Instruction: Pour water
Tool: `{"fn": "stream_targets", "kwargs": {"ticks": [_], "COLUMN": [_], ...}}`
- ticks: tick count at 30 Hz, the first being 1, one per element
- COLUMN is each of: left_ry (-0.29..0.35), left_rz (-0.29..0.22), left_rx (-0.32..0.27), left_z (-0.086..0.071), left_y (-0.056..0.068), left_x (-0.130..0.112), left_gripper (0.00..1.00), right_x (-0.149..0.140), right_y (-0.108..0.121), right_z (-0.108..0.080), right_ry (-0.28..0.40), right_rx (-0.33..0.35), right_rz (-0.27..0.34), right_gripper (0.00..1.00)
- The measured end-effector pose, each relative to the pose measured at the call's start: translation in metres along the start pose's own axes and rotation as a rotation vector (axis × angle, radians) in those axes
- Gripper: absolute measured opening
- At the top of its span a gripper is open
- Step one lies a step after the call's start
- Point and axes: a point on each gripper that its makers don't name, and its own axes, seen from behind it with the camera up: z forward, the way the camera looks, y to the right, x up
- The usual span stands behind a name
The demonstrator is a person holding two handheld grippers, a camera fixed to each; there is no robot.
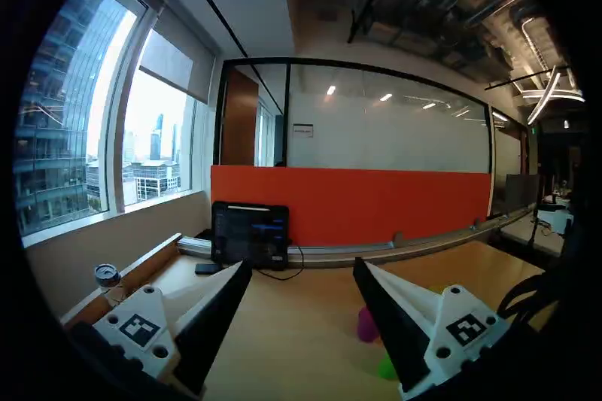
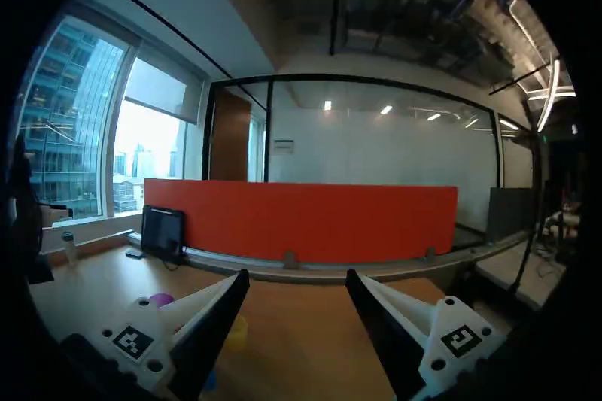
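Purple cup (image 1: 366, 324) lies just beside left gripper (image 1: 301, 263).

Left gripper view: magenta cup (image 1: 366, 323) and green cup (image 1: 386, 368), at 5 o'clock, each largely hidden behind the left gripper finger (image 1: 421, 311), their shapes and contents not discernible; round-topped item (image 1: 107, 275) at 8 o'clock, too small to identify. Right gripper view: purple cup (image 2: 160, 299), yellow cup (image 2: 238, 333) and blue sliver (image 2: 211, 380), at 7 o'clock, all partly covered by the right gripper finger (image 2: 207, 326); bottle (image 2: 69, 247) at 9 o'clock, small and blurred. Sign (image 1: 302, 130) on the glass wall, 12 o'clock in the left gripper view: illegible.
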Motion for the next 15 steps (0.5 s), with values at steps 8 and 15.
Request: {"fn": "stream_targets", "kwargs": {"ticks": [8,15], "left_ry": [0.009,0.008], "left_rz": [0.005,0.005], "left_rx": [-0.042,-0.160], "left_z": [0.000,0.002], "left_y": [0.006,0.028], "left_x": [0.021,0.027], "left_gripper": [1.00,1.00], "right_x": [0.008,0.009], "right_y": [-0.007,-0.023], "right_z": [0.000,-0.002], "right_ry": [-0.010,-0.020], "right_rx": [0.039,0.135], "right_rz": [0.014,0.024], "right_gripper": [1.00,1.00]}}
